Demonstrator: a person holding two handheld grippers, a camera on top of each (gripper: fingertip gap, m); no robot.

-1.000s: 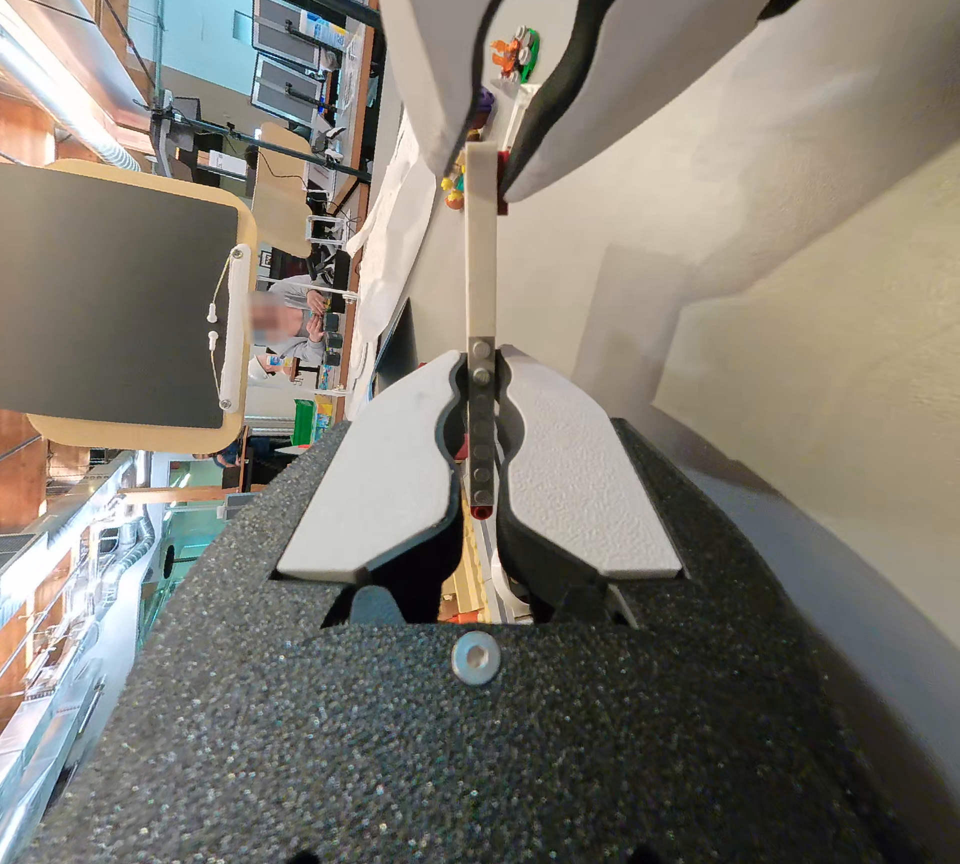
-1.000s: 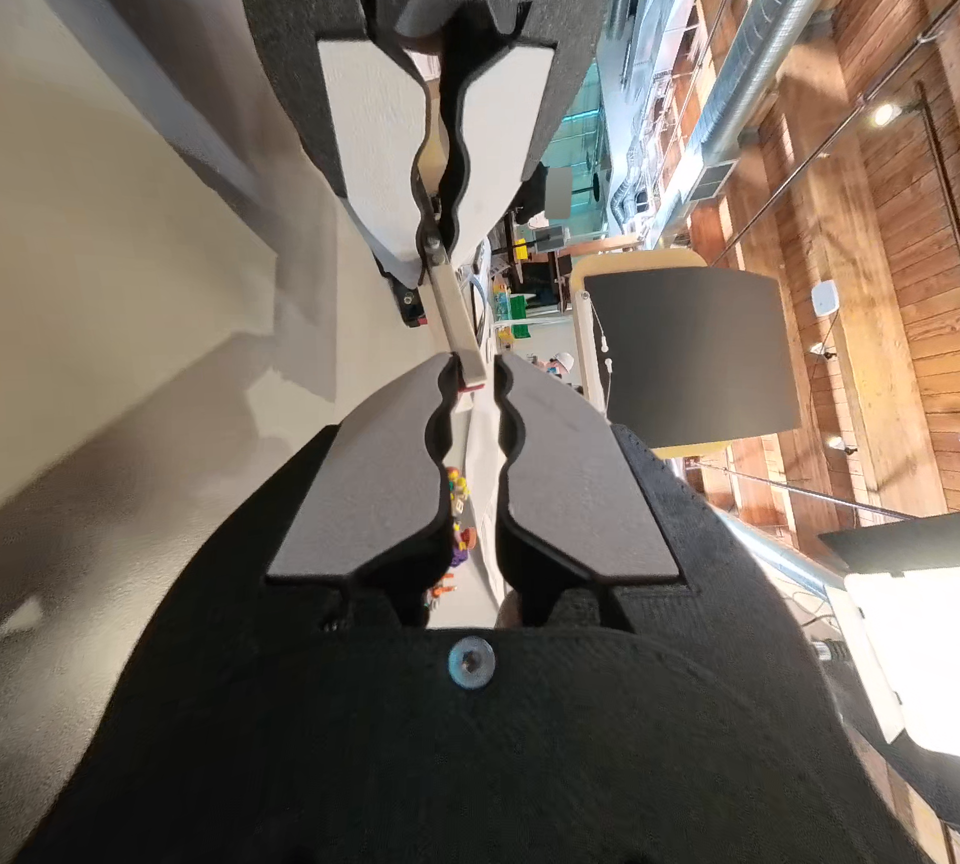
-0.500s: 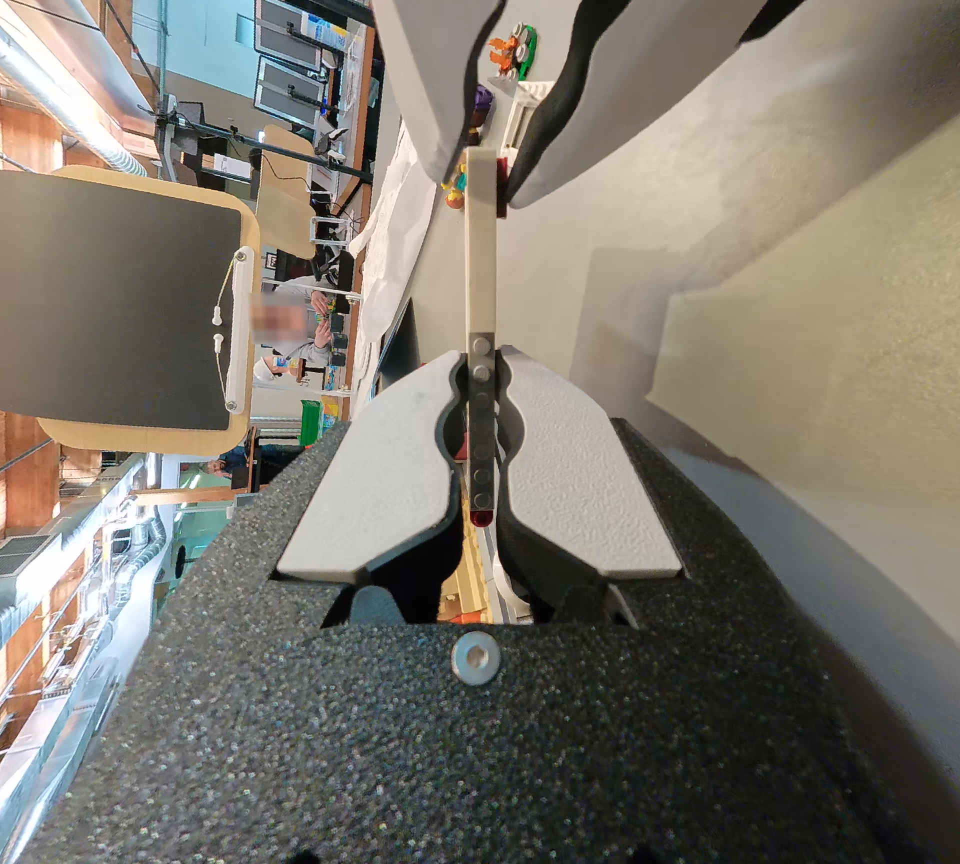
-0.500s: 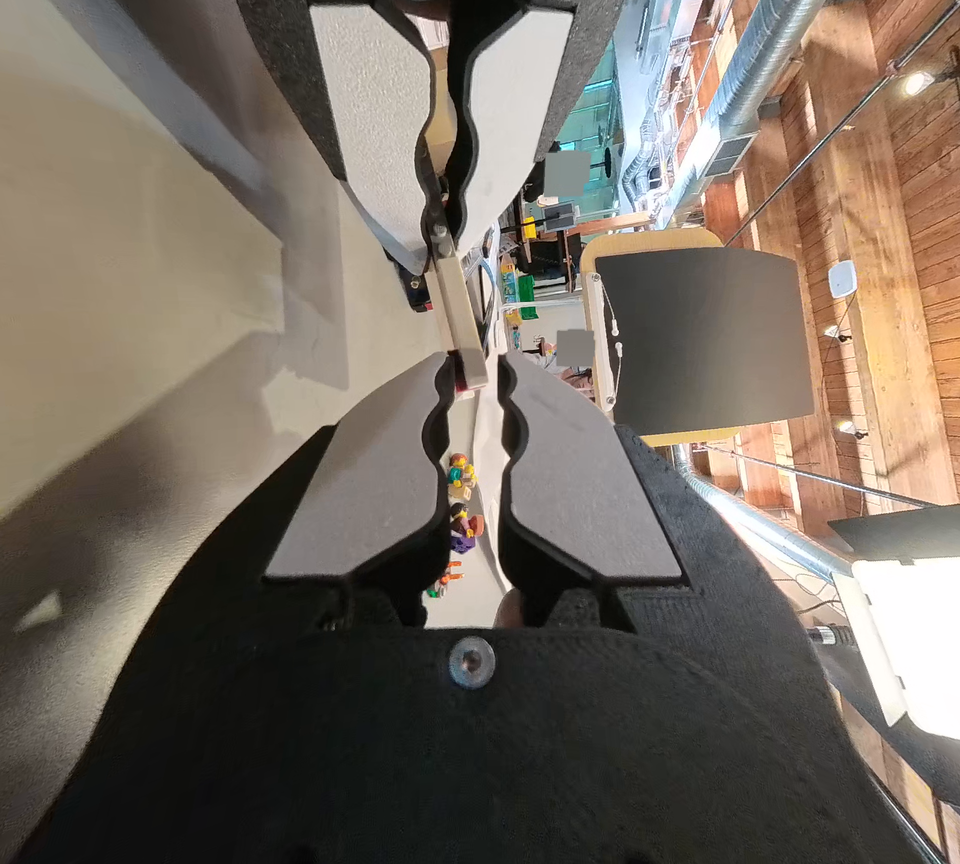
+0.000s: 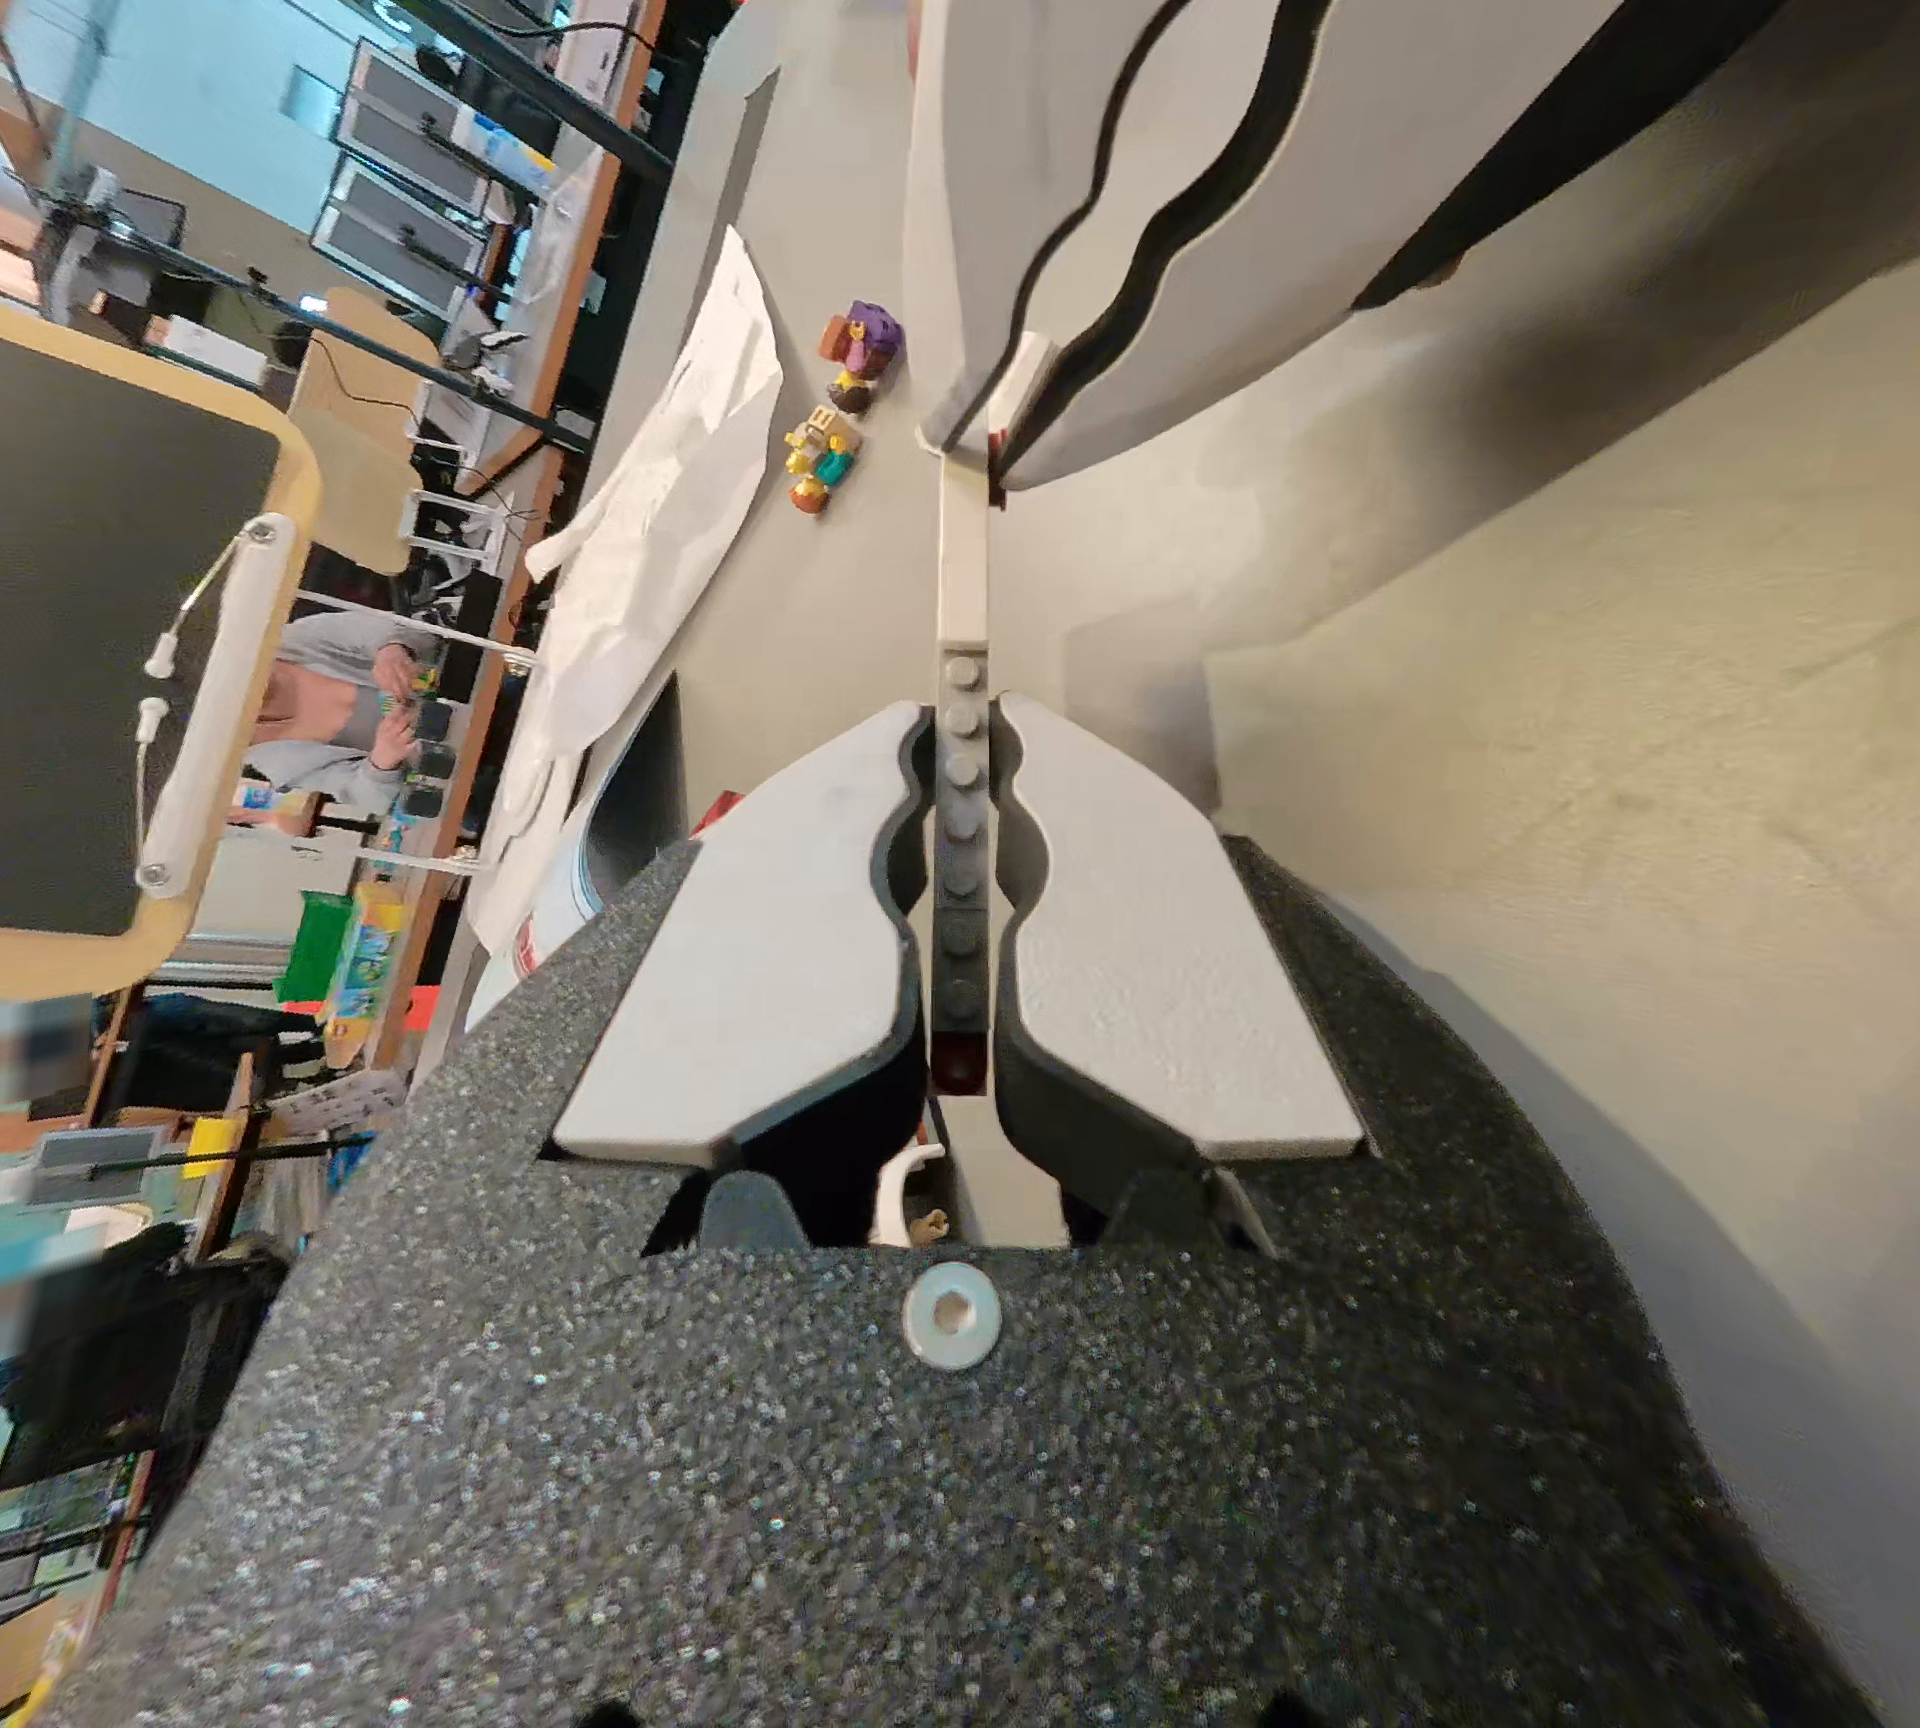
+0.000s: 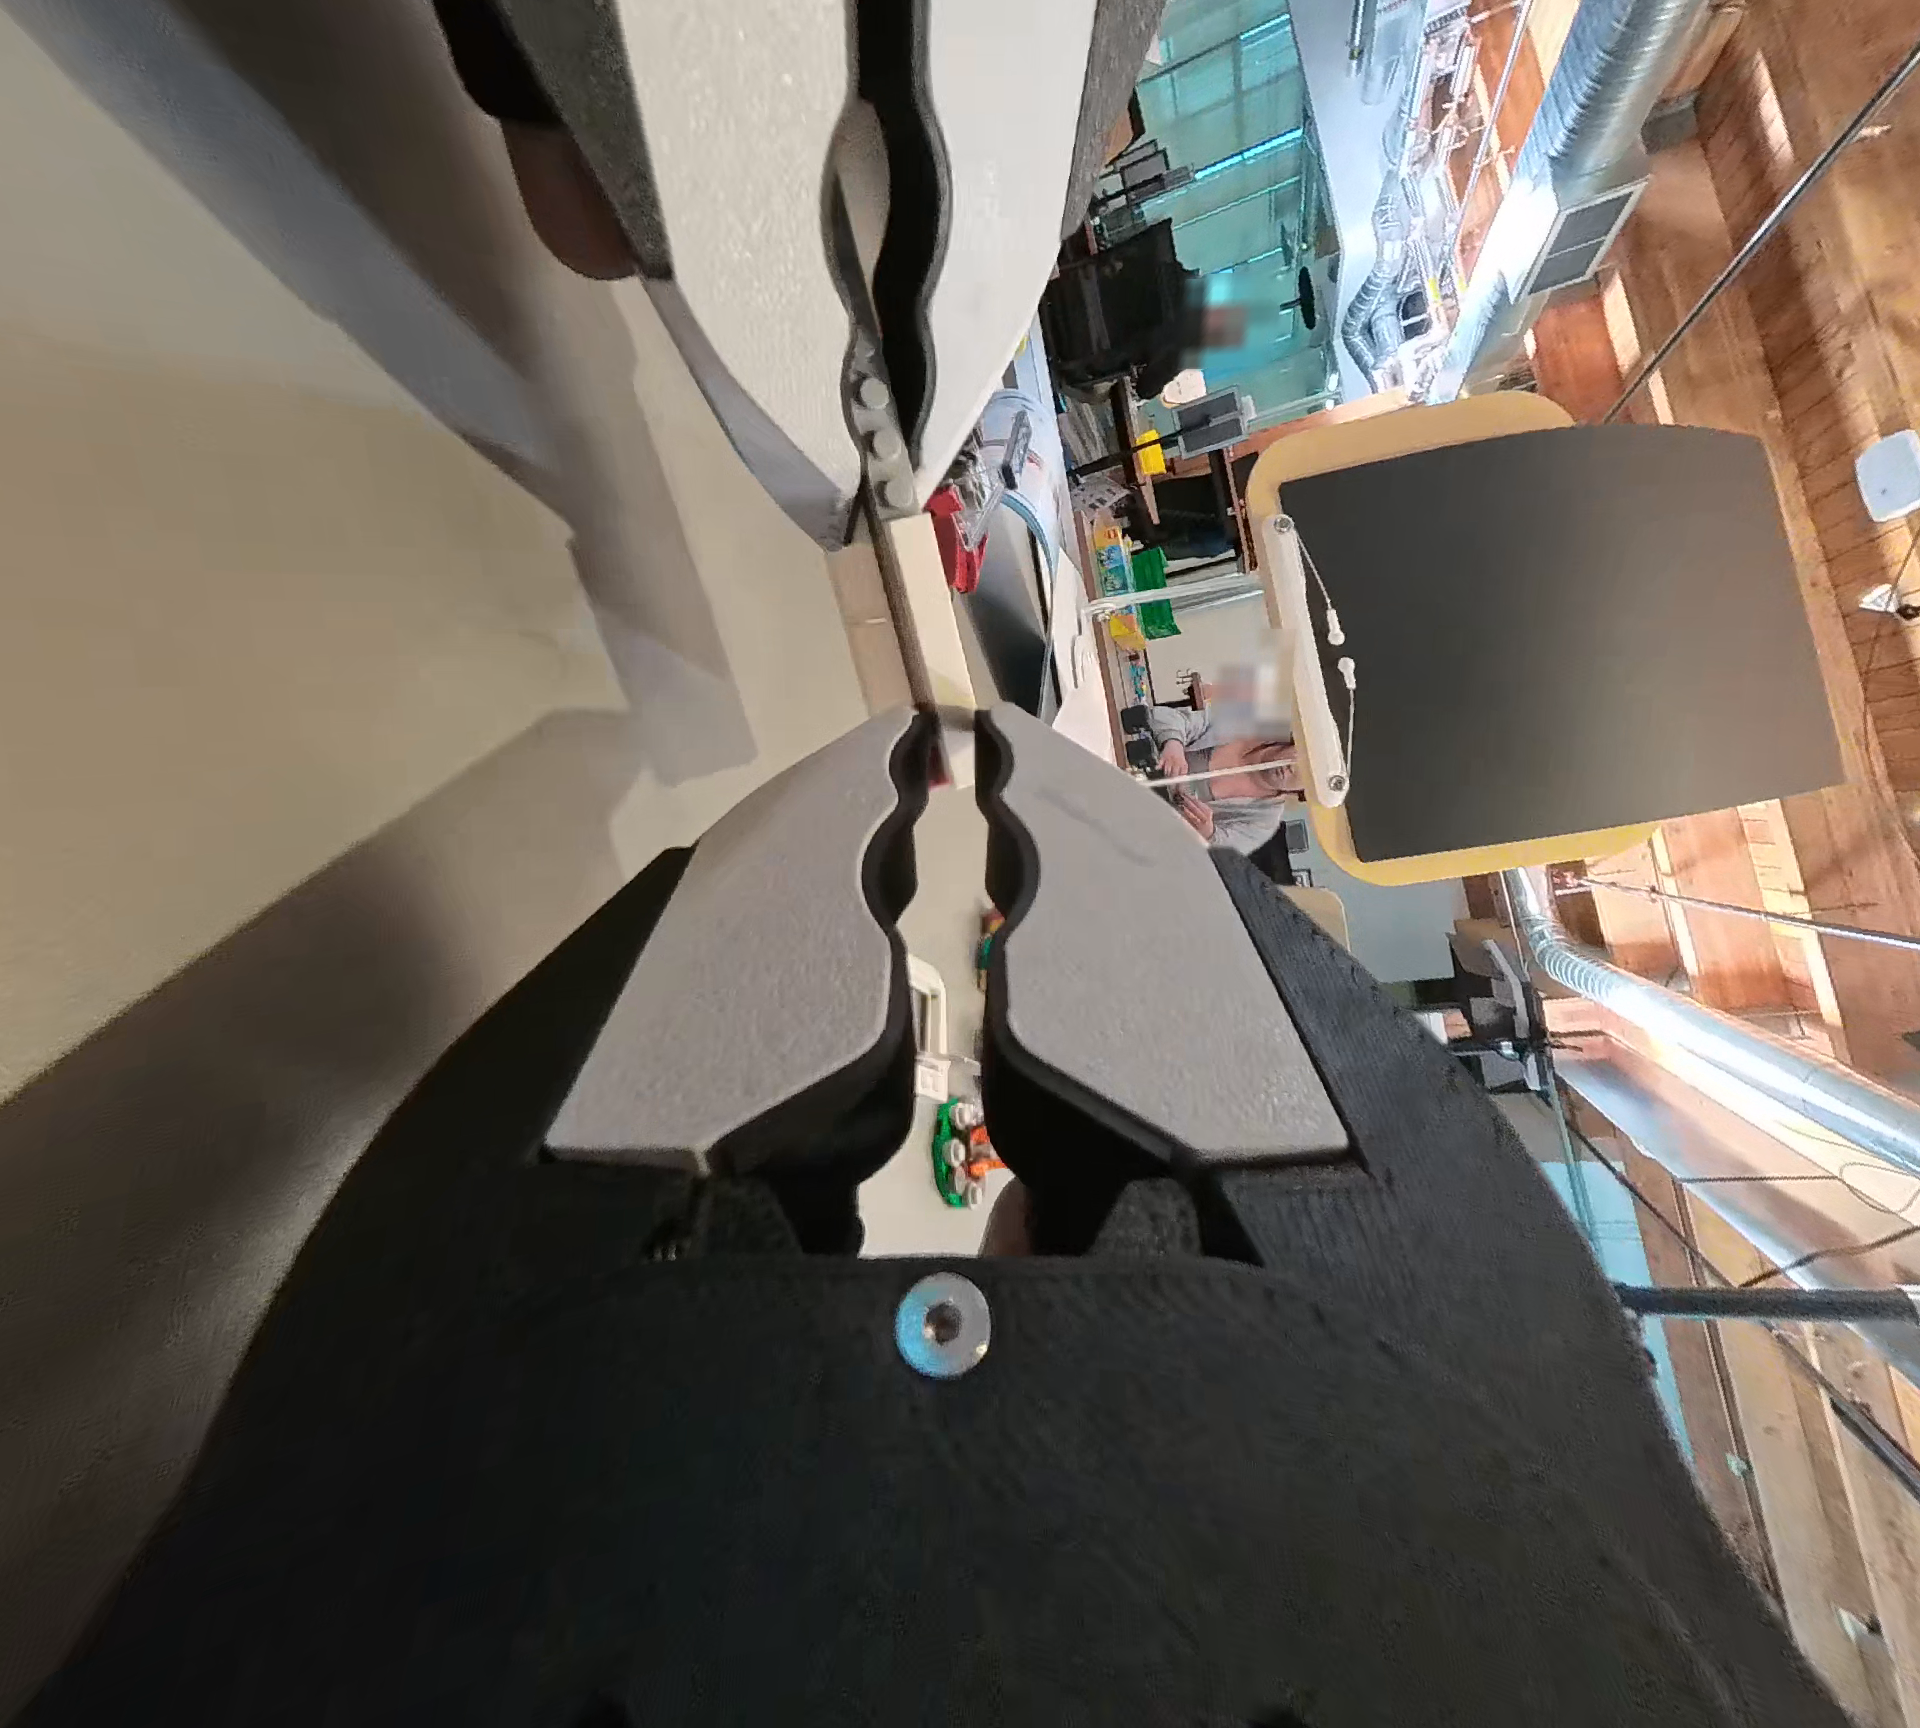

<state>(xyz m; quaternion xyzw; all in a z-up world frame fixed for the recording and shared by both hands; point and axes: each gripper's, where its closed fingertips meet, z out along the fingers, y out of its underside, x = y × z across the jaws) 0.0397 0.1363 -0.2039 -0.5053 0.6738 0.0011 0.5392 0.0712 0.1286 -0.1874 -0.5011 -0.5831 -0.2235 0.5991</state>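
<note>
Right gripper (image 6: pixel 948 728) has closed onto grey brick strip (image 5: pixel 961 598); left gripper (image 5: pixel 961 712) clamps it.

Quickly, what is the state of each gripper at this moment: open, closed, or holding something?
Left gripper: closed on the studded end of a long grey brick strip.
Right gripper: closed on the same strip's far, pale end.

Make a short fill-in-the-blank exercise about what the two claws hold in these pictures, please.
1. The left claw is shut on a long ___ studded strip.
2. The far end of the strip sits at the tips of the ___ claw.
3. Small colourful toy figures lie on the grey ___.

Missing words: grey; right; table
</note>
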